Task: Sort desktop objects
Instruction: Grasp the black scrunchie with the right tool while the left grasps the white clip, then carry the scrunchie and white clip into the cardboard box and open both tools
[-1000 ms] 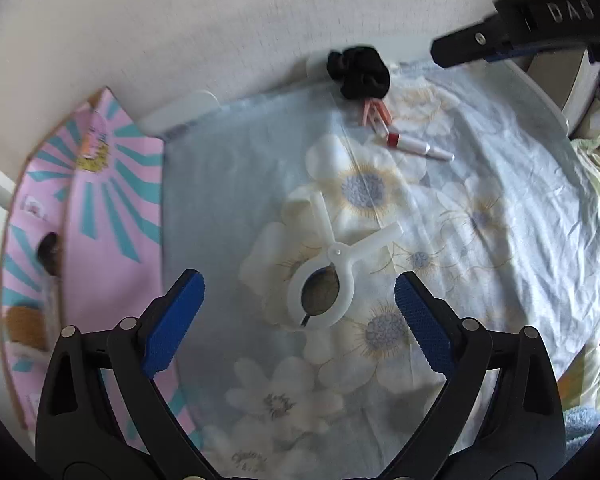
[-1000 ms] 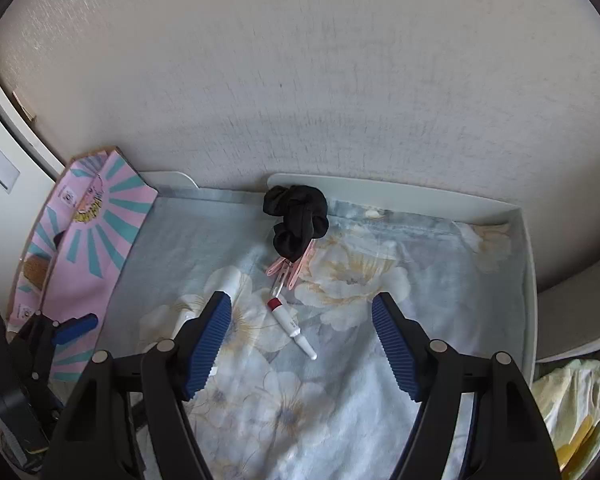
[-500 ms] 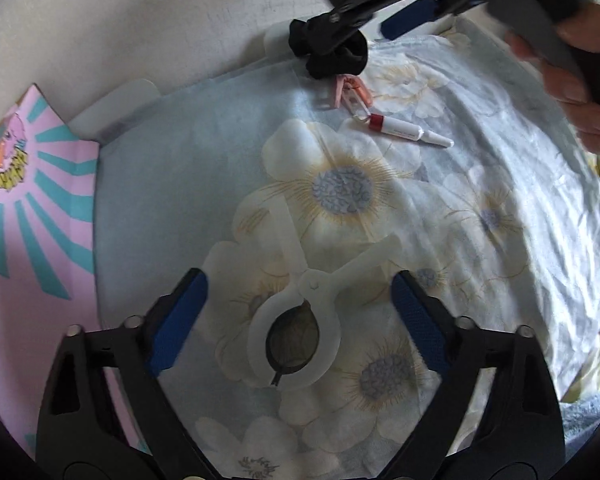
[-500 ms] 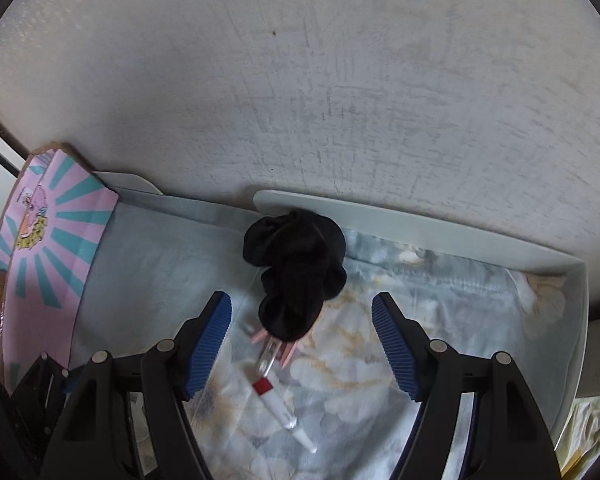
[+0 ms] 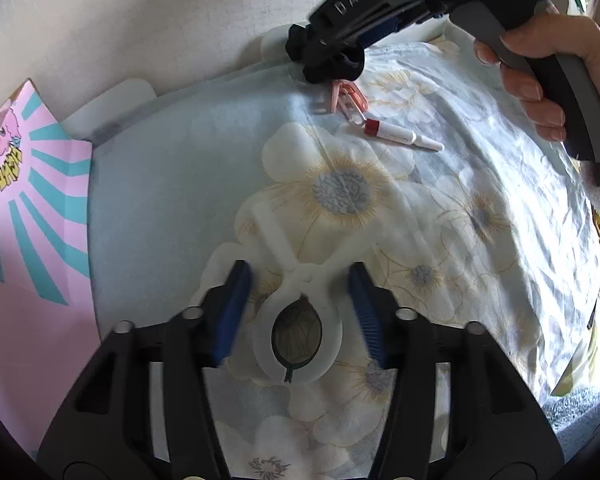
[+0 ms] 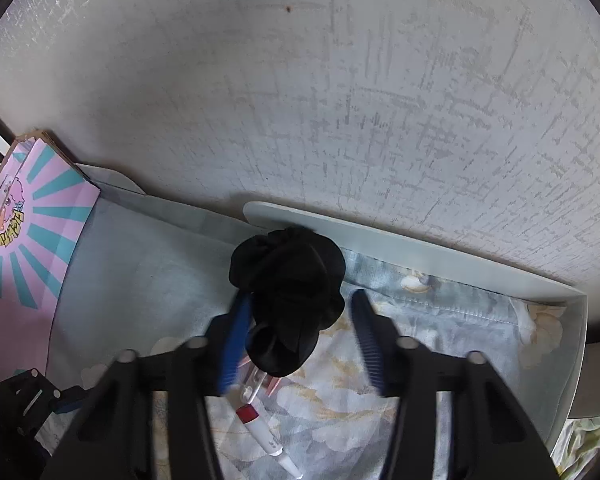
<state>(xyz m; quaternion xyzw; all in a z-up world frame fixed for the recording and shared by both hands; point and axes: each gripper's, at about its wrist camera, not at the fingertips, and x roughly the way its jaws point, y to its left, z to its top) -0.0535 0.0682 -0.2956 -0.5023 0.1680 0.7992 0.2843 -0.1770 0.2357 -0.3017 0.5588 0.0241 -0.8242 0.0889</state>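
A large white plastic clip (image 5: 298, 312) lies on the floral cloth (image 5: 440, 208). My left gripper (image 5: 300, 300) straddles its round end, jaws partly closed and blurred, with gaps on both sides. A black fabric scrunchie (image 6: 288, 292) lies by the far wall, also in the left wrist view (image 5: 332, 68). My right gripper (image 6: 298, 332) straddles it, jaws blurred and narrowing, left pad touching the fabric. Pink clips (image 5: 346, 96) and a small white tube with a red cap (image 5: 396, 136) lie just behind the scrunchie; the tube also shows in the right wrist view (image 6: 260, 428).
A pink and teal printed box (image 5: 24, 208) stands at the left edge of the cloth. A white tray rim (image 6: 440, 256) runs along the textured wall (image 6: 340, 100). A hand holds the right gripper's handle (image 5: 556, 64).
Both grippers have moved forward and down over their objects. Both jaw pairs have narrowed from wide open. The right gripper has reached the scrunchie, the left the white clip.
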